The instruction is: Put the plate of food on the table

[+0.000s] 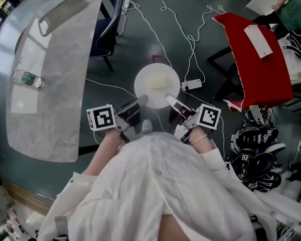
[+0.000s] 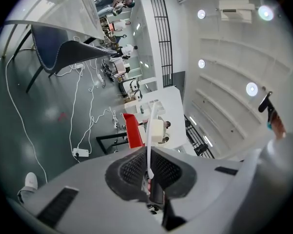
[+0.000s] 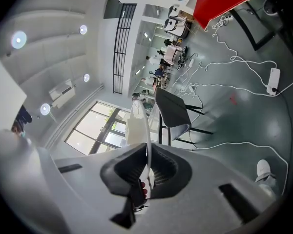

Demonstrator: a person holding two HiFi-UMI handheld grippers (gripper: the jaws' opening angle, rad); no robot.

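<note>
A white round plate [image 1: 157, 86] with a pale block of food [image 1: 157, 80] on it hangs over the dark floor in front of me. My left gripper [image 1: 143, 101] is shut on its near left rim, my right gripper [image 1: 169, 100] on its near right rim. In the left gripper view the plate's rim [image 2: 150, 140] runs edge-on between the black pads, with the food [image 2: 156, 131] beyond. The right gripper view shows the same rim [image 3: 147, 138] edge-on in the jaws. The grey marble table [image 1: 55, 69] stands to my left.
On the table lie a water bottle [image 1: 28, 79] and a clear tray [image 1: 60, 14]. A dark chair [image 1: 108, 26] stands by the table. White cables and a power strip [image 1: 192, 85] cross the floor. A red-covered table [image 1: 258, 54] and black gear [image 1: 256, 154] are at the right.
</note>
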